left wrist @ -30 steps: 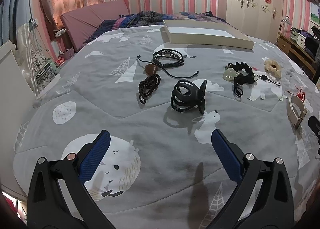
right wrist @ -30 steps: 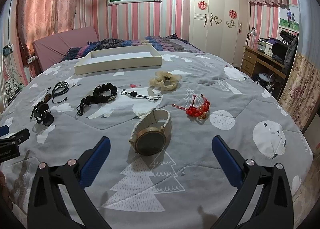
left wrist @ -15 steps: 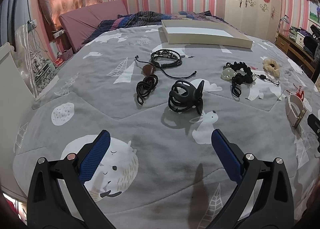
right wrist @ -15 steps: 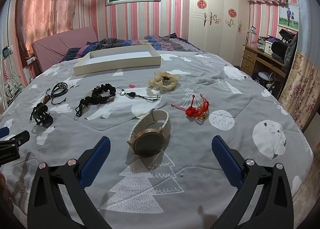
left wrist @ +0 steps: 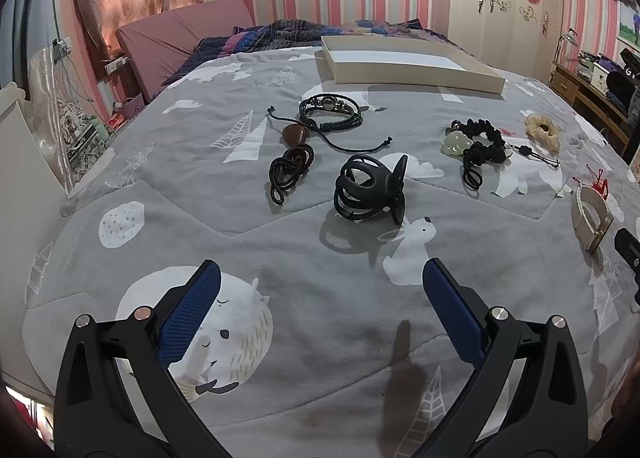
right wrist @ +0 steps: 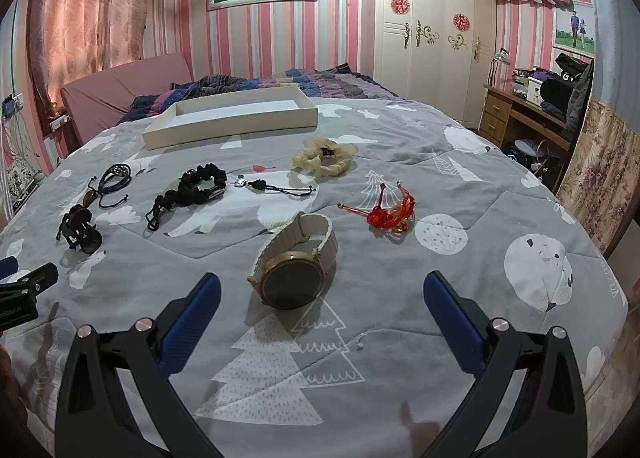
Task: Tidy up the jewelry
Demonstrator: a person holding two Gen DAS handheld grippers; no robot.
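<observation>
Jewelry lies spread on a grey patterned bed. In the left wrist view, my left gripper (left wrist: 320,282) is open and empty, just short of a black claw hair clip (left wrist: 370,187). Beyond lie a black cord with a brown pendant (left wrist: 292,159), a black bracelet (left wrist: 330,109) and a black scrunchie (left wrist: 480,141). In the right wrist view, my right gripper (right wrist: 320,286) is open and empty, with a white-strap watch (right wrist: 296,258) just ahead between its fingers. A red knotted bracelet (right wrist: 390,211) and a cream scrunchie (right wrist: 322,155) lie farther off. A shallow cream tray (right wrist: 232,119) sits at the far side.
A pink headboard cushion (left wrist: 180,37) and folded blankets (left wrist: 304,27) lie behind the tray. A desk with clutter (right wrist: 532,105) and a white wardrobe (right wrist: 432,25) stand to the right. The left gripper's tip shows at the left edge of the right wrist view (right wrist: 24,290).
The left gripper has drifted slightly, so the hair clip and cords sit a little more to the left in its view. The right view is almost unchanged.
</observation>
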